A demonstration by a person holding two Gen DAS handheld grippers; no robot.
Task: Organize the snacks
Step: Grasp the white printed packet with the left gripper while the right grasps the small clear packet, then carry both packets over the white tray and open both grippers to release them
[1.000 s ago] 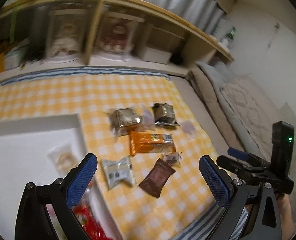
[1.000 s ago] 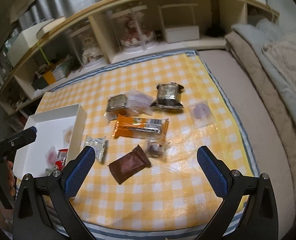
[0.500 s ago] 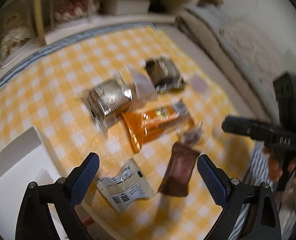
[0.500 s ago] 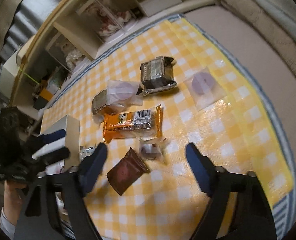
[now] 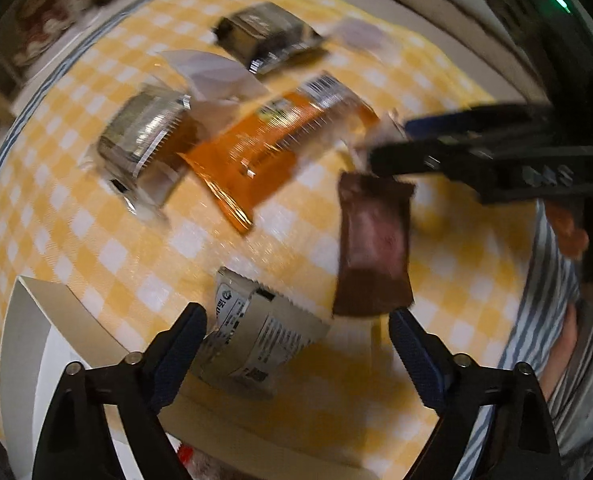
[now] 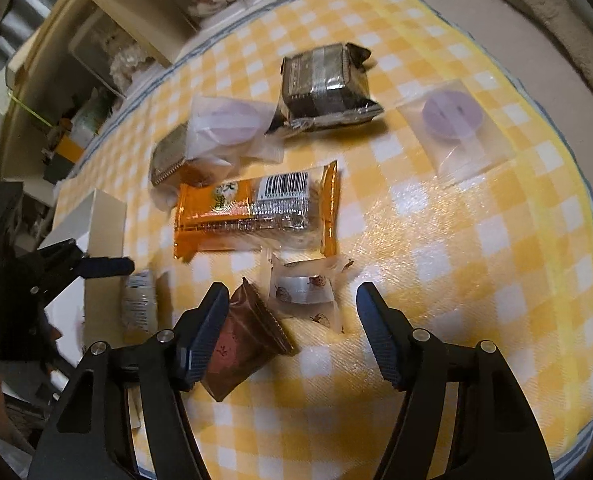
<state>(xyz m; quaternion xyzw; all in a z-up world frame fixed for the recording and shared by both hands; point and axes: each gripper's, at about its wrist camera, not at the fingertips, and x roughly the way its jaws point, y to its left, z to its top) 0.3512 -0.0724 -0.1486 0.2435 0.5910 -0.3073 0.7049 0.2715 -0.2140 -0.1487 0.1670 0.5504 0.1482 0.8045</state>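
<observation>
My left gripper [image 5: 296, 336] points steeply down, its blue-padded fingers [image 5: 180, 344] spread wide with nothing pressed between the pads; the jaws have just been closing a little. My right gripper [image 6: 292, 332] tilts down less steeply, and its jaws have just been narrowing too, still apart and gripping nothing. In the left view, the right gripper reaches in from the right edge, with the fingers of my right hand [image 5: 572, 236] wrapped around its handle.

The left gripper [image 5: 296, 344] (jaws just closing, still apart) hangs over the white packet [image 5: 256, 344]. The brown packet [image 5: 374, 248] lies just beside that packet.
</observation>
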